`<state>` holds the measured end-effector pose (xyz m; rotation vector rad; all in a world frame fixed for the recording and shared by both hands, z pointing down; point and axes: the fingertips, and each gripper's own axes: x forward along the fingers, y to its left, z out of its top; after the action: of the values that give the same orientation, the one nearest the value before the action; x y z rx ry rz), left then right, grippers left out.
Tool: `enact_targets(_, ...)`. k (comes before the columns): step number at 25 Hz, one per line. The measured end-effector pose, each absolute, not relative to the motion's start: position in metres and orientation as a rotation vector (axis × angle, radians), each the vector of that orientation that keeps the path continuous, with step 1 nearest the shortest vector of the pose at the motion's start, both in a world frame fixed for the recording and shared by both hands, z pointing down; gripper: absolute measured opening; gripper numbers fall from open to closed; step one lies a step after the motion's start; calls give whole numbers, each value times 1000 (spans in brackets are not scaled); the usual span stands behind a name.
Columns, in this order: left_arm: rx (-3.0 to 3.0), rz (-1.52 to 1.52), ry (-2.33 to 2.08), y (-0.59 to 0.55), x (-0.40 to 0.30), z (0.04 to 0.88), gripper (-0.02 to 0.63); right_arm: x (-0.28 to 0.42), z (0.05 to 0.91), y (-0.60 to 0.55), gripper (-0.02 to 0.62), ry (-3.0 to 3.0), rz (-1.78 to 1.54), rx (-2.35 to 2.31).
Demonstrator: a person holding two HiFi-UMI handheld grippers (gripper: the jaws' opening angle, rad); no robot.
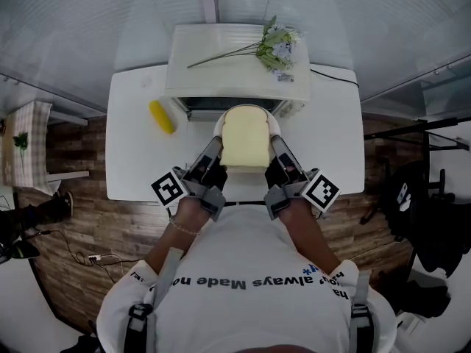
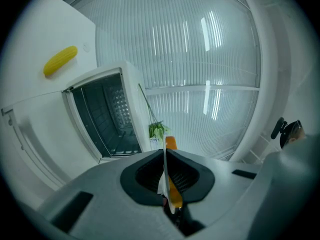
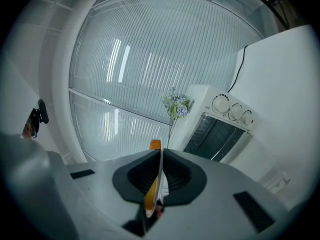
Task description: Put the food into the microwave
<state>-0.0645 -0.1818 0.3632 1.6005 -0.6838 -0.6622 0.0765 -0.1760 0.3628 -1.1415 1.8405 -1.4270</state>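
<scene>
— Step in hand?
— Carrying in, most likely. Clamped on the left rim of the white plate (image 1: 218,126) with the left gripper (image 1: 213,151), and on the right rim with the right gripper (image 1: 278,150). Pressed tight onto that thin edge in both gripper views, nothing spread. Held over the middle of the table (image 1: 132,160), just before the mouth of the microwave (image 1: 221,79) at the far edge.
— On the plate?
— One slice of bread (image 1: 245,138), lying flat and covering most of it. Nothing else visible there.
— Inside the microwave?
— Only what looks like a wire rack (image 2: 120,143); otherwise bare, as far as seen. Door (image 2: 35,134) dropped open toward the near edge.
— Next move?
— Probably straight forward into the opening, keeping level and both grips matched so as not to tip the slice off. Then down onto the rack, and only after that letting go. Worth minding the opening's sides next to the grippers.
— Anything else about?
— Corn cob (image 1: 162,116) just beside the microwave, on the side toward the table's left edge. Sprig of flowers (image 1: 276,46) lying across the microwave's top.
</scene>
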Motion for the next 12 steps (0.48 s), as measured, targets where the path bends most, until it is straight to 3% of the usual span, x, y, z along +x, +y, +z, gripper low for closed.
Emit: enact_targets(12, 1600, -631, -694, -190, -51, 368, 18, 90, 369, -185, 25, 1847, -1450, -1145)
